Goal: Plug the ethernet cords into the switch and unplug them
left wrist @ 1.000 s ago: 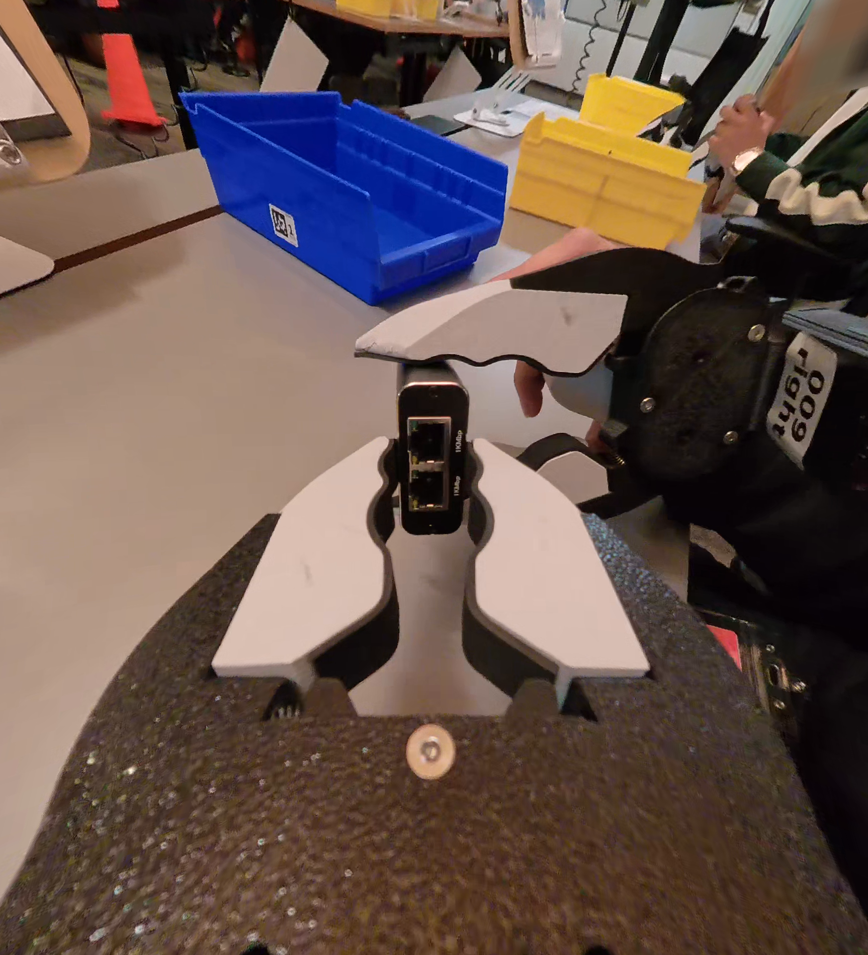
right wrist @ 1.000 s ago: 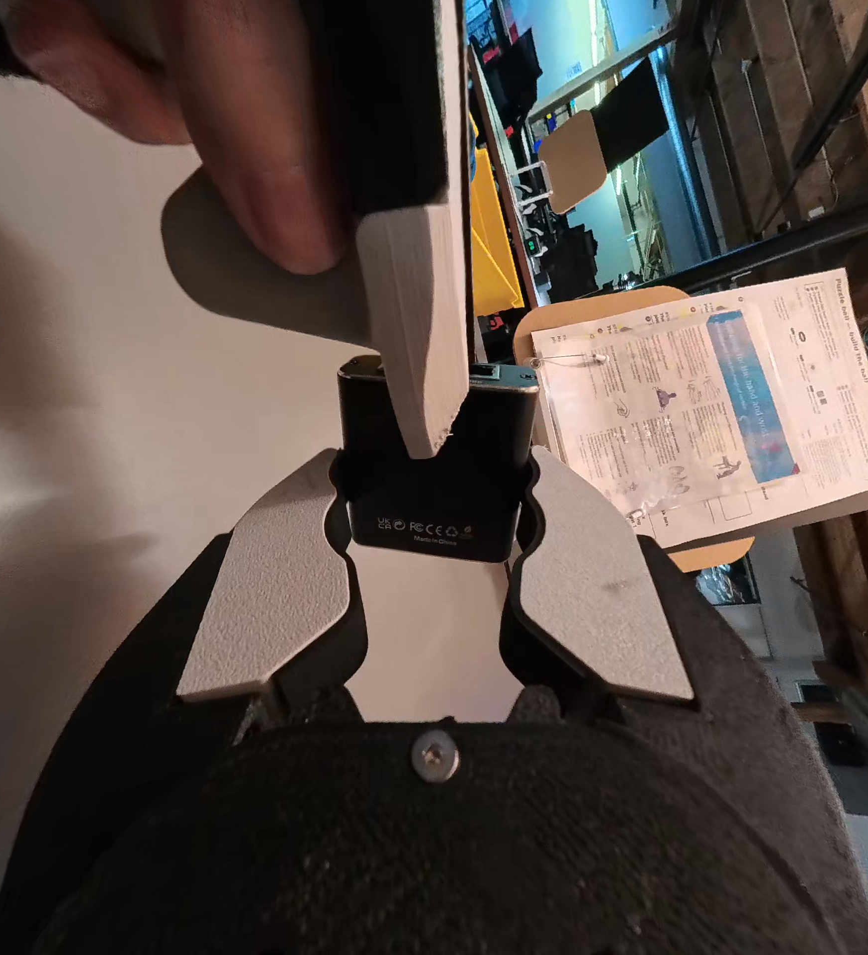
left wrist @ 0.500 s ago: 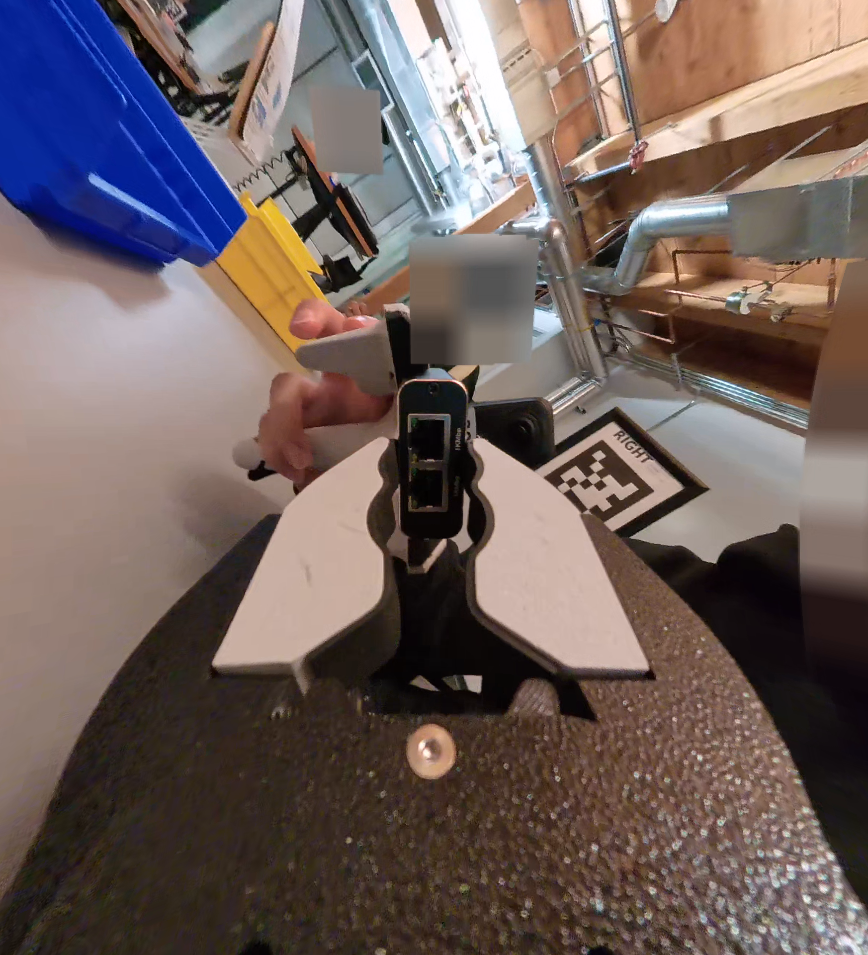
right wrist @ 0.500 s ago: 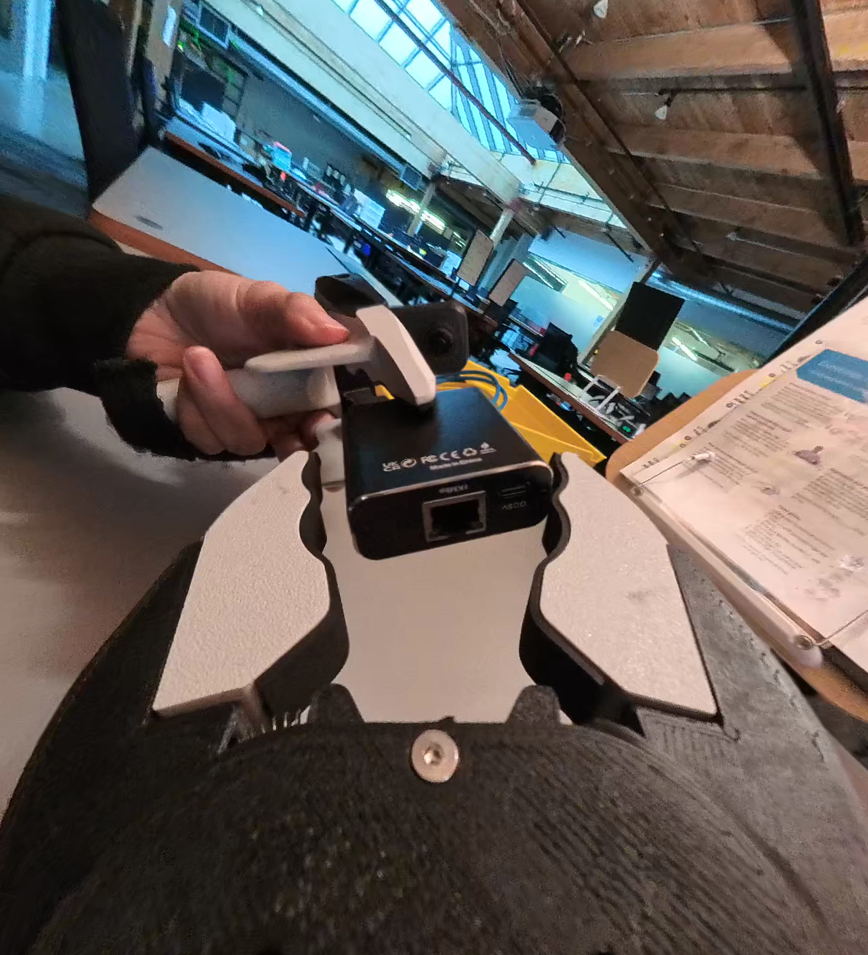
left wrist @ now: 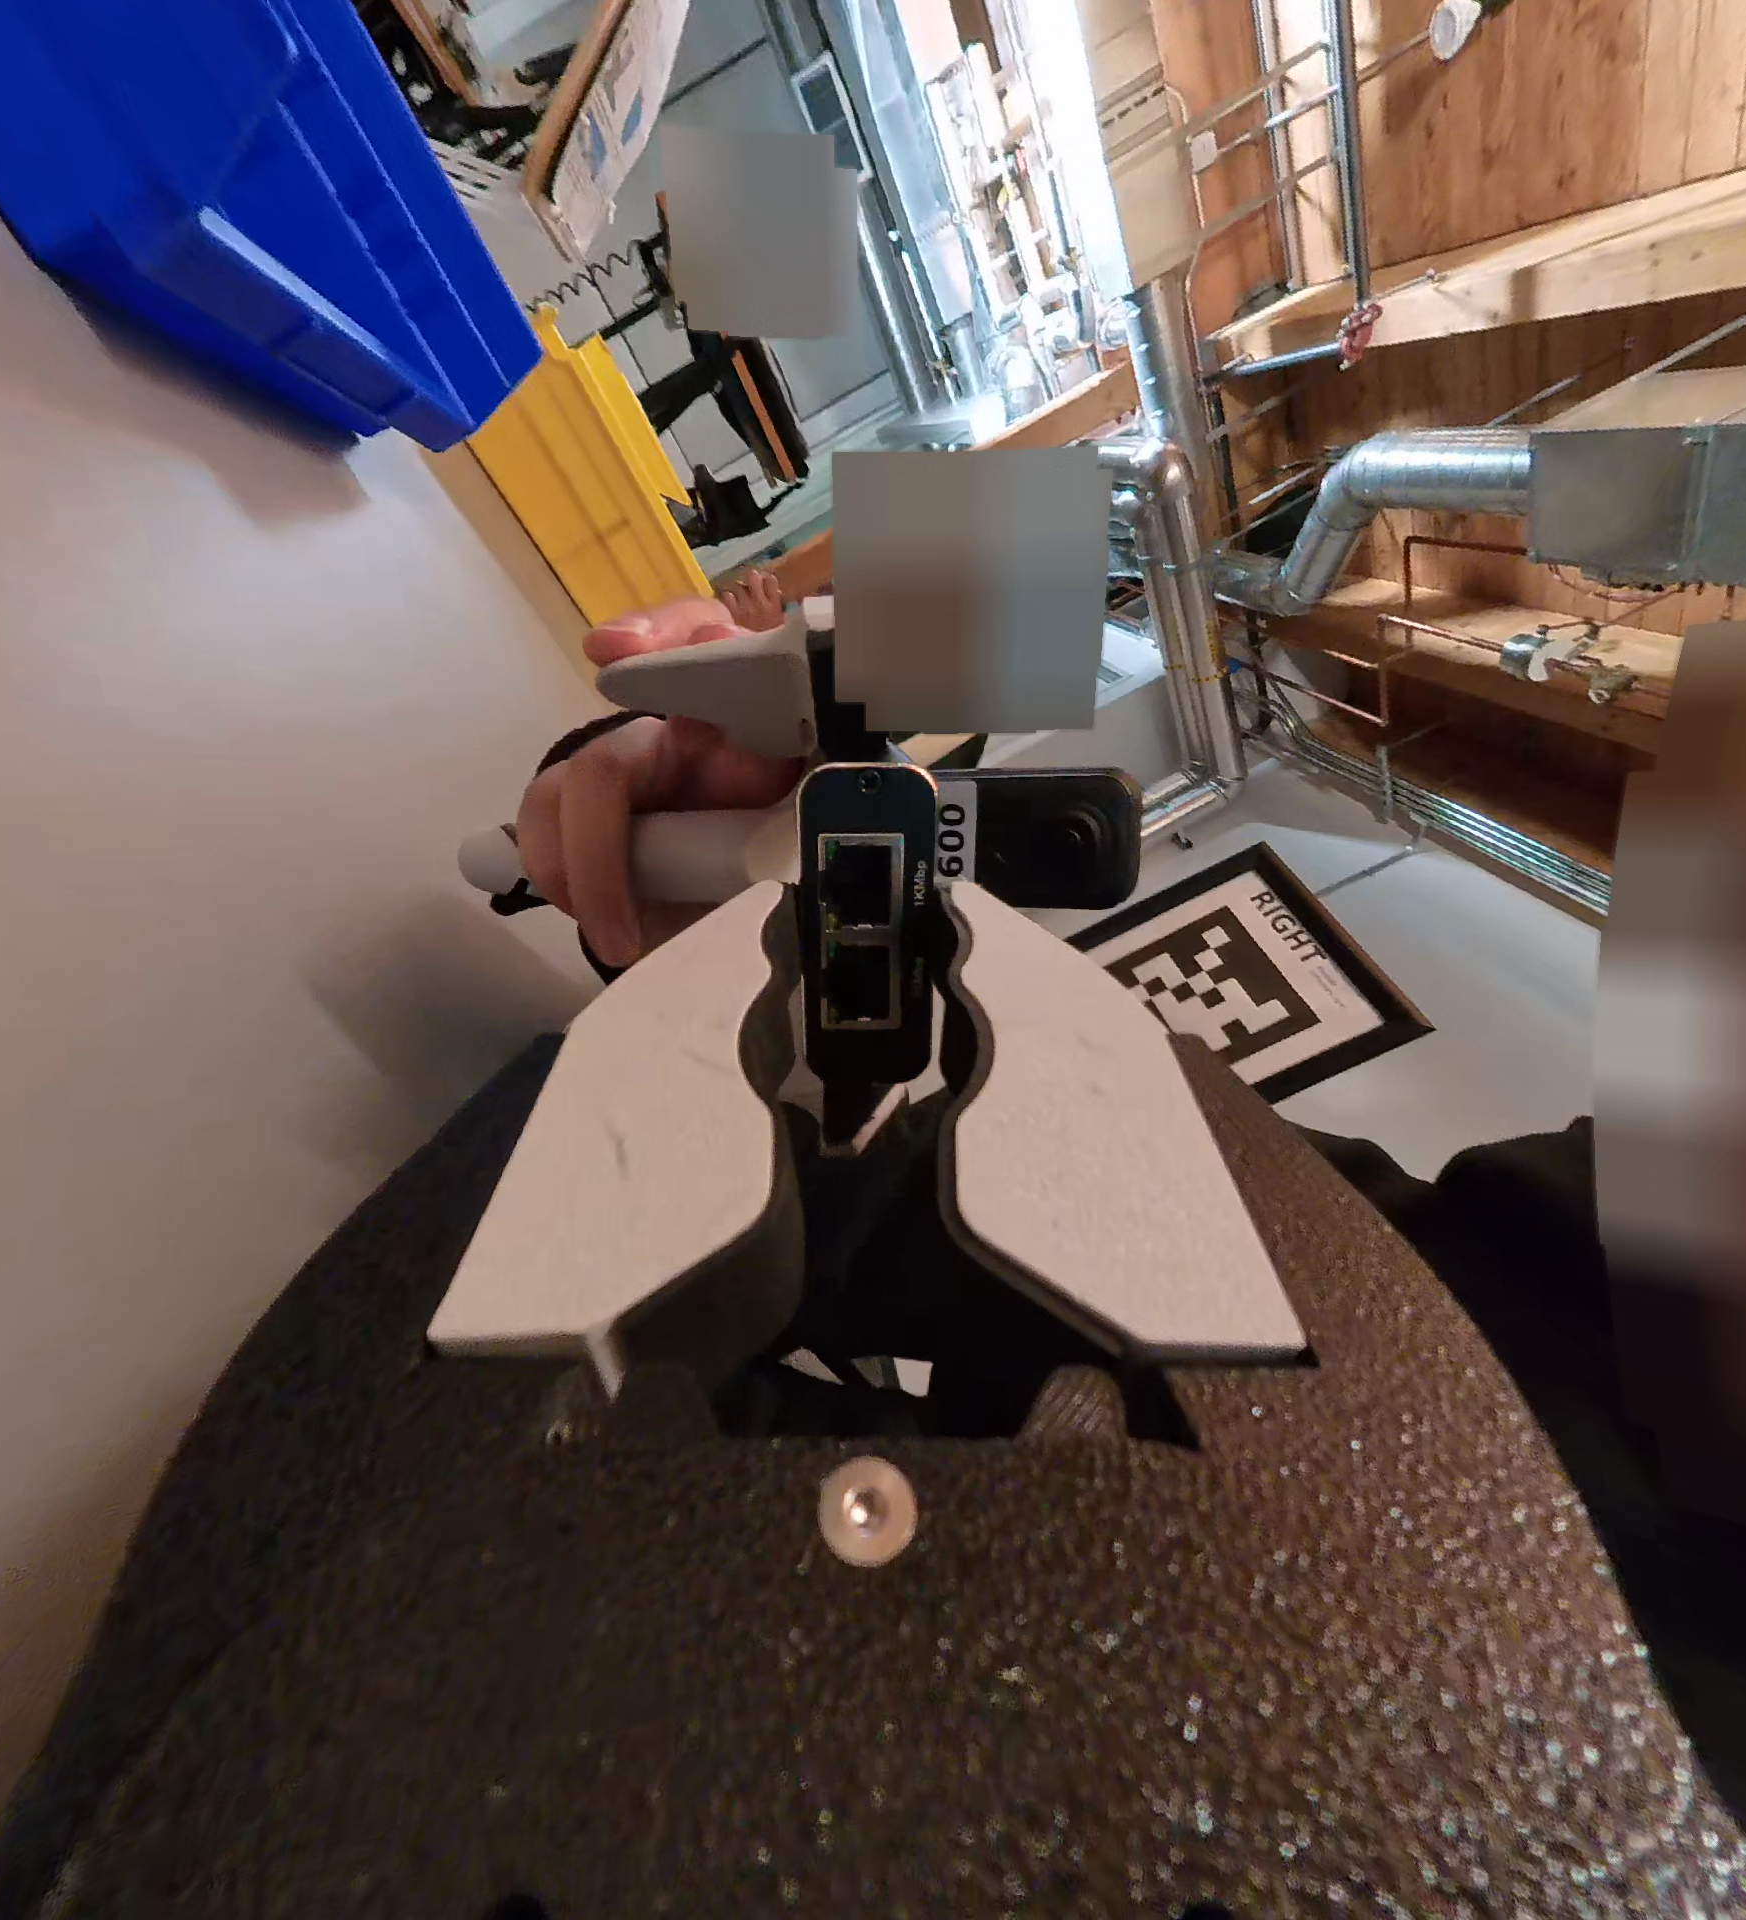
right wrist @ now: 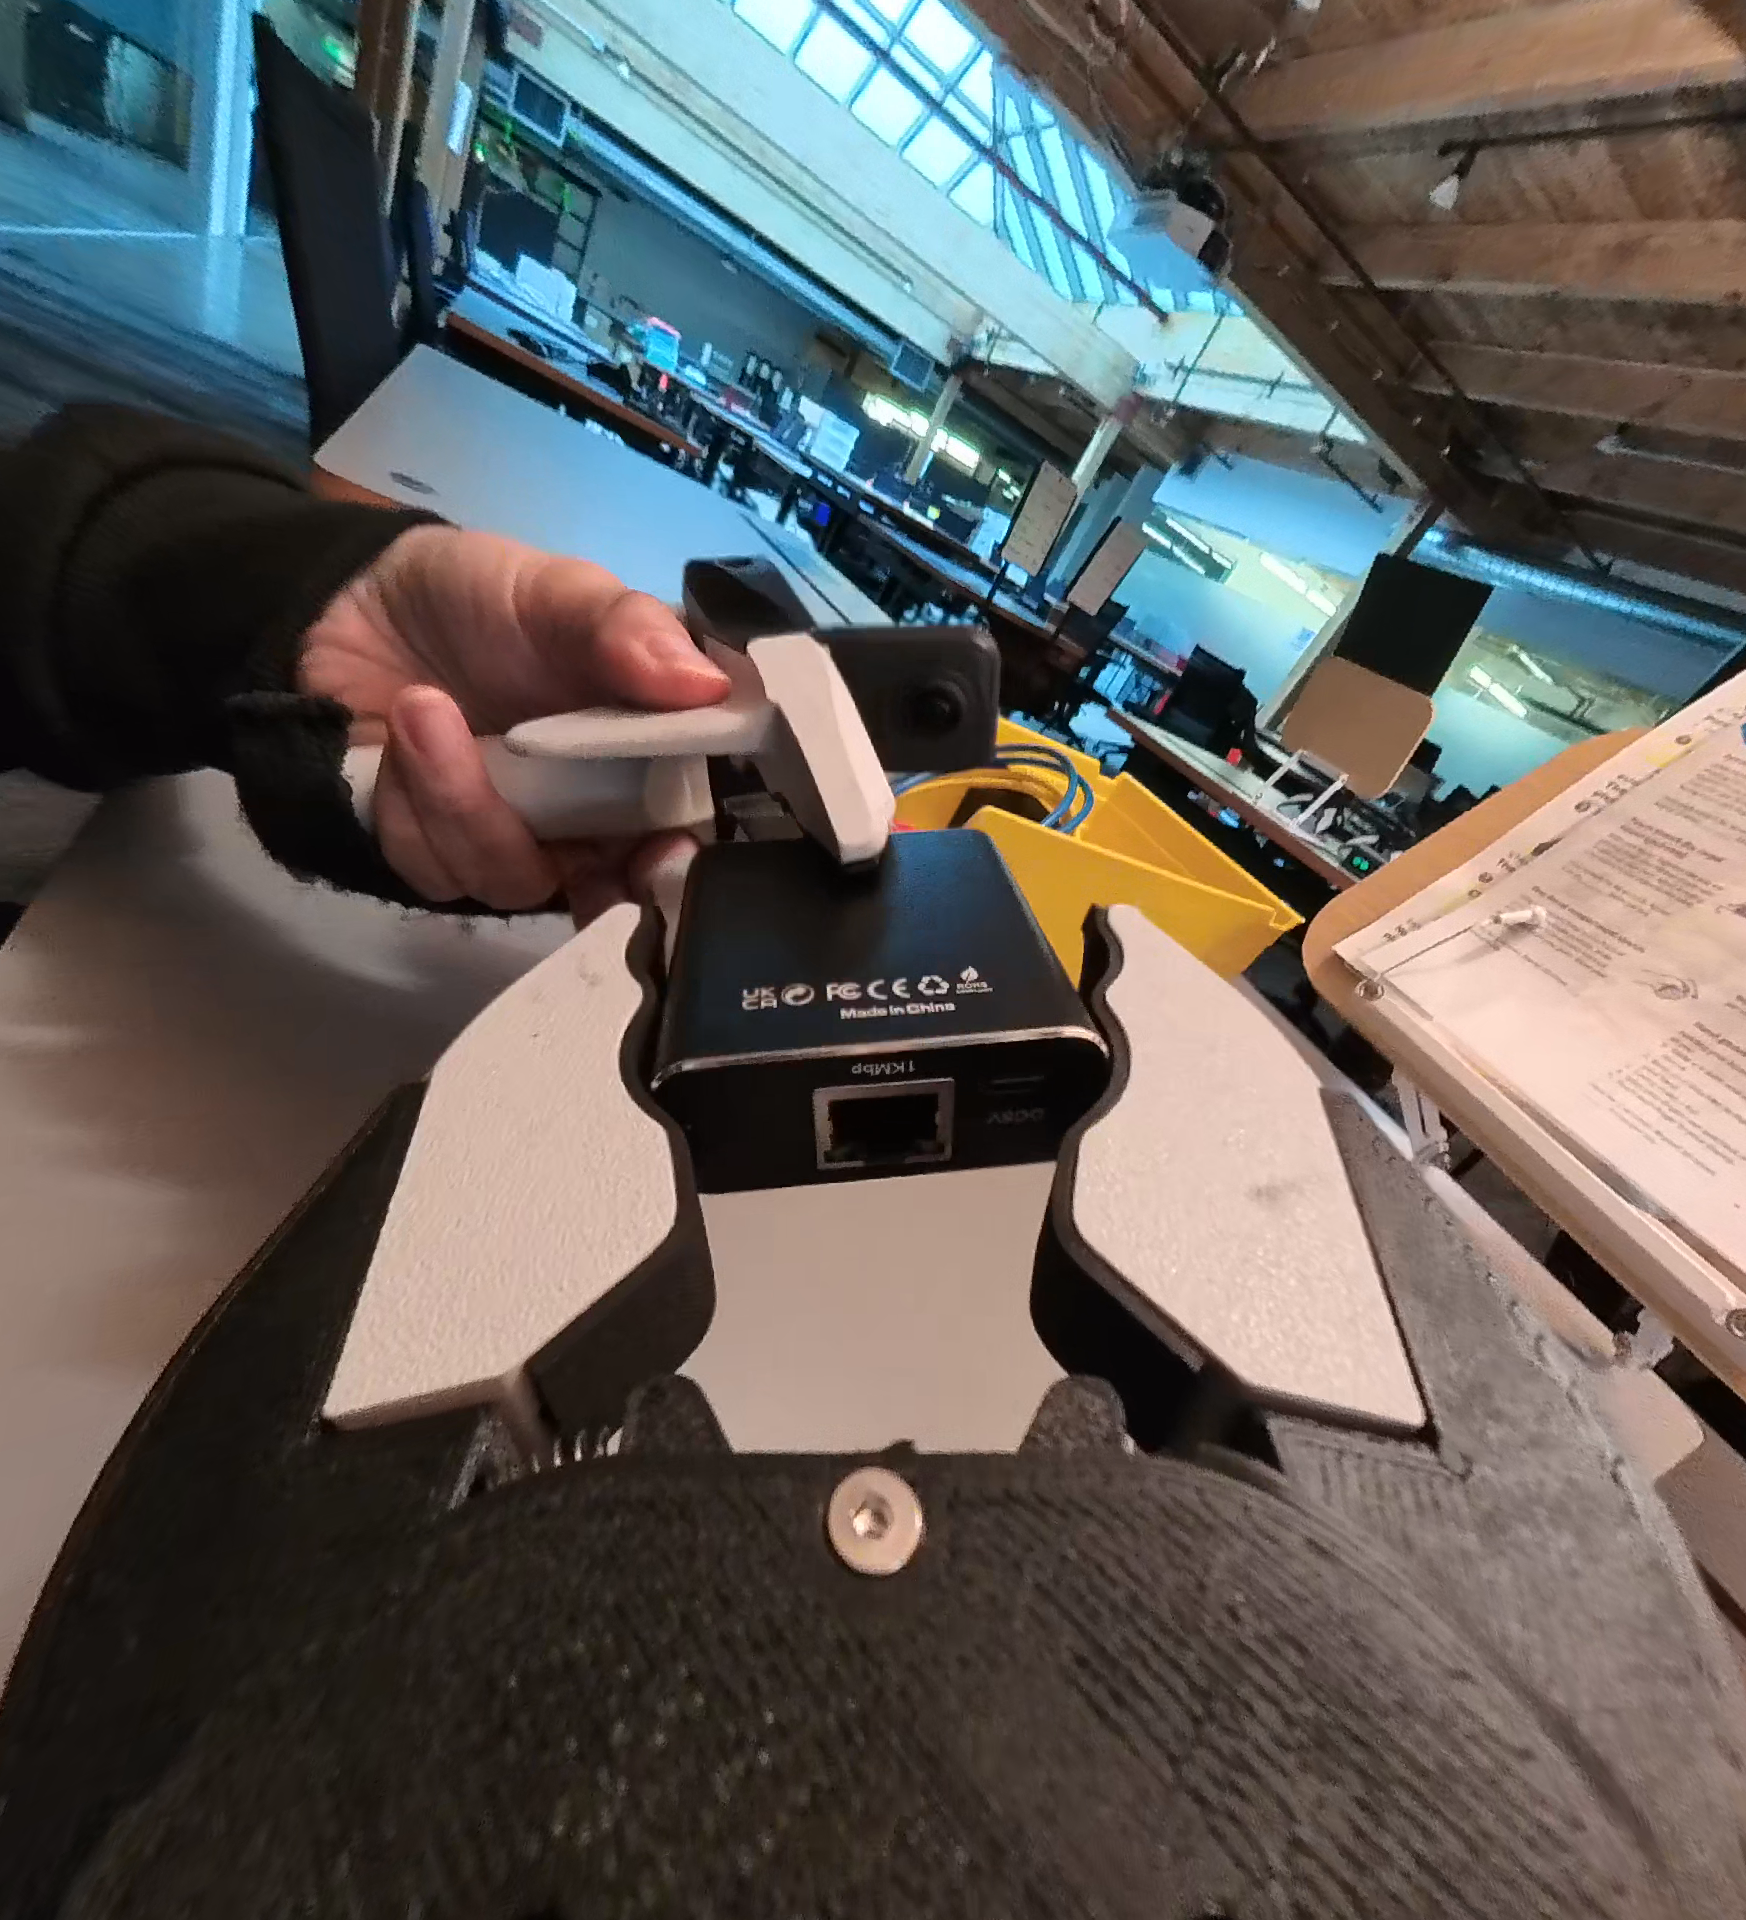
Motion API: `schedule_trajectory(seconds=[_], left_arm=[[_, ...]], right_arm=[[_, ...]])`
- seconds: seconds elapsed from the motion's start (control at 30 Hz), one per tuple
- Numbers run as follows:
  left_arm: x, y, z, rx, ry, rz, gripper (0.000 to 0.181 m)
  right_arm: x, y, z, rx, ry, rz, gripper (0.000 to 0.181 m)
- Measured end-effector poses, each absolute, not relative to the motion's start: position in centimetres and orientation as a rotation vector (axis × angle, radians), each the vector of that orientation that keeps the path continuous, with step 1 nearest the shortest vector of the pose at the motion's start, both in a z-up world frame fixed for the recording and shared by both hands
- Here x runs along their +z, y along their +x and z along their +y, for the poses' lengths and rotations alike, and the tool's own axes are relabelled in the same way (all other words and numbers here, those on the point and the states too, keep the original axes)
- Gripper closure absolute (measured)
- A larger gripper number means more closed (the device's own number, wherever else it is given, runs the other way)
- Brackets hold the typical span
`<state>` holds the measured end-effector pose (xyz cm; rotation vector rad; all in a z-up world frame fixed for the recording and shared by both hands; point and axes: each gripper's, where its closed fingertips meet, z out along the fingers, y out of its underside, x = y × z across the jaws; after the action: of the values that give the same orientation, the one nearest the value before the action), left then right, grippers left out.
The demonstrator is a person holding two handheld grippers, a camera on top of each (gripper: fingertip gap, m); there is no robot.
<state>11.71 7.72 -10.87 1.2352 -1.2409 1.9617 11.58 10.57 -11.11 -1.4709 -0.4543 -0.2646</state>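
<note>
A small black switch is held in the air between both grippers. My left gripper is shut on its narrow sides, with the two-port face turned toward the left camera. My right gripper is shut on its wide sides, with the single-port face toward the right camera. One finger of the right gripper shows just above the switch in the left wrist view. One finger of the left gripper presses on the switch's top in the right wrist view. All ports are empty. Blue cables lie in a yellow bin.
A grey table lies below, with a blue bin and a yellow bin on it. The yellow bin stands behind the switch. A clipboard with papers is to the right. A black-and-white marker board is nearby.
Over the last second both grippers turned together with the switch between them and raised it off the table. Since half a second ago the grip and pose have barely changed.
</note>
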Motion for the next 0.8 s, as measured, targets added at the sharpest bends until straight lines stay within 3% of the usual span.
schedule_trajectory(seconds=[0.17,0.3,0.5,0.63,0.8], left_arm=[[-10.7,12.7,8.8,2.068,1.320,-1.302,0.155],[-10.7,13.4,10.1,2.151,1.429,-1.522,0.125],[-10.1,14.0,17.4,2.172,1.787,-1.965,0.128],[-11.8,14.3,29.3,1.749,2.411,-2.318,0.137],[-13.3,17.3,39.7,1.398,2.739,-2.147,0.142]], right_arm=[[-11.2,12.2,11.3,-0.183,-1.499,-0.328,0.104],[-10.9,13.6,10.8,-0.037,-1.454,-0.193,0.104],[-10.6,16.3,9.5,0.091,-1.354,-0.038,0.105],[-11.7,16.8,9.7,0.079,-1.389,-0.027,0.105],[-12.8,16.0,10.5,0.084,-1.442,-0.062,0.105]])
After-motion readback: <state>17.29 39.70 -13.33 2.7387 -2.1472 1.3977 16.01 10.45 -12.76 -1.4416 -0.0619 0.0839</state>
